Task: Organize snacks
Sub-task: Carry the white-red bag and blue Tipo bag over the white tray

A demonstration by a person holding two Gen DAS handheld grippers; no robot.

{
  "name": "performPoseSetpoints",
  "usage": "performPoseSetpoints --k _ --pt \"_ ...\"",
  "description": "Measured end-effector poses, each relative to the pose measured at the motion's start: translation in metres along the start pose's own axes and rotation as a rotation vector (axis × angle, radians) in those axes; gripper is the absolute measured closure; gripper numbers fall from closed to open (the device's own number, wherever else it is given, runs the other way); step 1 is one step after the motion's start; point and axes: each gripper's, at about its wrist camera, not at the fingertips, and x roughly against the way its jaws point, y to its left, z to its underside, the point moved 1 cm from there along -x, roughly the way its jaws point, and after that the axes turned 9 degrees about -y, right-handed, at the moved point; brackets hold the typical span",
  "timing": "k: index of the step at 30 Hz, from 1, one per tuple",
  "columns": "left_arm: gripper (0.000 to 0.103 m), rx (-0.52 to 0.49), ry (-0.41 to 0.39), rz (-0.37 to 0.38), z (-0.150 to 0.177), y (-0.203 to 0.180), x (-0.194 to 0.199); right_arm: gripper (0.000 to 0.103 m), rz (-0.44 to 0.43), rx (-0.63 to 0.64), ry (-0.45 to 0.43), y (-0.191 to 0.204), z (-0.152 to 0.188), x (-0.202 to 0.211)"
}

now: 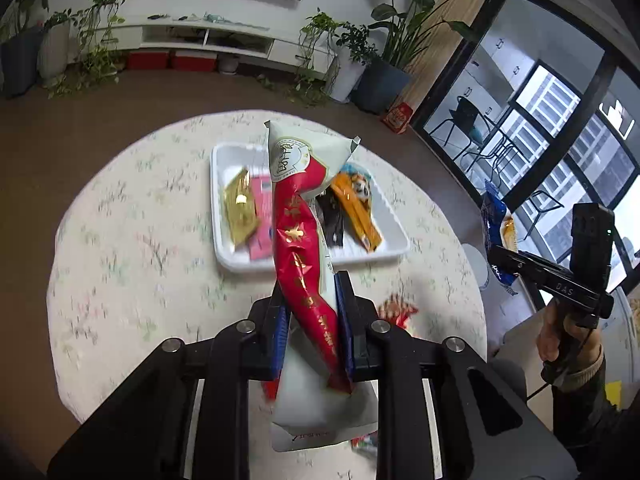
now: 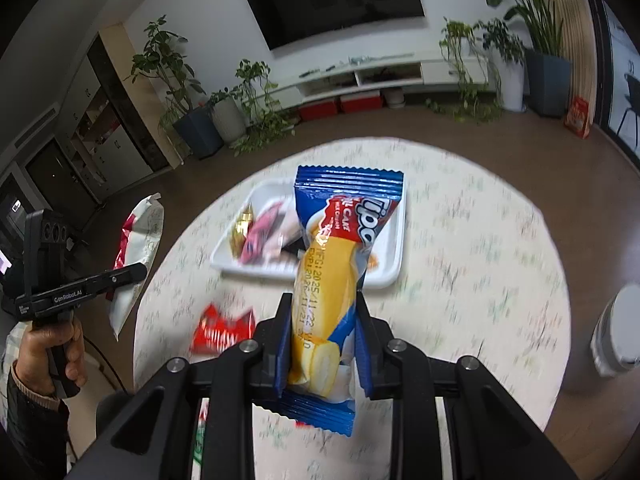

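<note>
While both grippers hang above the round table, each one clamps a snack packet.

Left gripper (image 1: 312, 312): jaws pressed together on a red-and-white packet (image 1: 304, 236), which stands up between the blue pads and leans toward the tray; its crimped top corner reaches over the tray's far rim.

Right gripper (image 2: 322, 332): jaws closed on a blue-and-yellow cake packet (image 2: 336, 264), gripped low on its length, its serrated top edge standing in front of the tray.

Same packets from the other side: in the left wrist view the cake packet (image 1: 496, 232) shows at the right edge, held by the other gripper (image 1: 516, 268); in the right wrist view the red-and-white packet (image 2: 138, 248) hangs off the table's left side in the other gripper (image 2: 132, 272).

Hands: a hand (image 1: 560, 332) grips the right handle; a hand (image 2: 52, 344) in a dark sleeve grips the left handle.

White tray (image 1: 228, 248): lies on the flowered tablecloth (image 1: 132, 240) past the grippers, holding a gold packet (image 1: 239, 208), a pink packet (image 1: 262, 216), a dark packet (image 1: 332, 216) and an orange packet (image 1: 356, 204).

Loose snack: a red wrapper (image 2: 222, 330) lies on the cloth near the tray's near side, between the two grippers.

Sharpness: the table and the tray's contents are blurred in both views, so the smaller print cannot be read.
</note>
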Motion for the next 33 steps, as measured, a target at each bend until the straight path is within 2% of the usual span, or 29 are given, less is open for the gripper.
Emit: performPoseSetpoints --k 7,14,18,24,33 --pt "0.084 -0.046 0.0 0.017 -0.064 -0.004 -0.036 0.074 -0.001 0.036 -0.036 0.006 -0.056 -0.027" --pt "0.084 -0.071 0.039 0.04 -0.101 -0.007 -0.095 0.074 -0.014 0.095 -0.01 0.024 -0.086 -0.074" --pt "0.084 -0.075 0.075 0.053 -0.102 -0.005 -0.131 0.074 -0.027 0.108 0.037 0.031 -0.088 -0.109" --pt "0.084 -0.053 0.123 0.02 -0.09 0.011 -0.174 0.074 -0.022 0.114 0.12 0.035 -0.071 -0.159" --pt "0.084 -0.048 0.151 -0.027 -0.081 0.025 -0.212 0.074 -0.003 0.126 0.208 0.039 -0.053 -0.204"
